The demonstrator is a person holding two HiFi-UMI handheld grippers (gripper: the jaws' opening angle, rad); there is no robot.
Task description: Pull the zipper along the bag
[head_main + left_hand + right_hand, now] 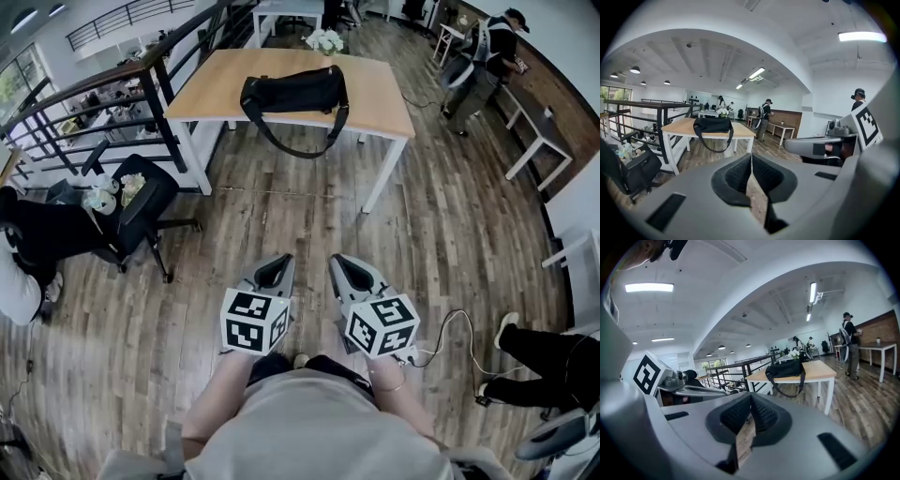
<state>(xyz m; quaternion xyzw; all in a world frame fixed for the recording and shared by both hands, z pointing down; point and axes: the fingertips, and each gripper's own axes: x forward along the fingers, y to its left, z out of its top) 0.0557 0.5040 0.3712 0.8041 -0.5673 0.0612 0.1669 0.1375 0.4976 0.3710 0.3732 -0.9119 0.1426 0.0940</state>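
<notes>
Left claw (751, 157): clenched; I found my pads pressed together with nothing between them, aimed a little below level.
Right claw (751, 398): clenched likewise and empty, held just beside the left one and tilted the same way.
Marker cubes: one sat behind each claw, left cube (253, 322) and right cube (382, 325), close to my body.
Floor (281, 216): wooden boards lay under both claws; a thin cable (452, 330) trailed over them near my right side.
Bag (292, 92): black and lying lengthwise on the tabletop, well apart from both claws; neither claw touched it.
Strap (292, 150): a loop hung over the near edge of the tabletop, below the bag.
Tabletop (380, 98): light wood on white legs, straight ahead of me.
Flowers (325, 39): a white bunch stood at the far edge, behind the bag.
Chair (141, 202): a black office chair stood to the left of the tabletop, beside a dark railing (112, 89).
Person (483, 61): one stood at a bench along the far right wall, well away from the bag.
</notes>
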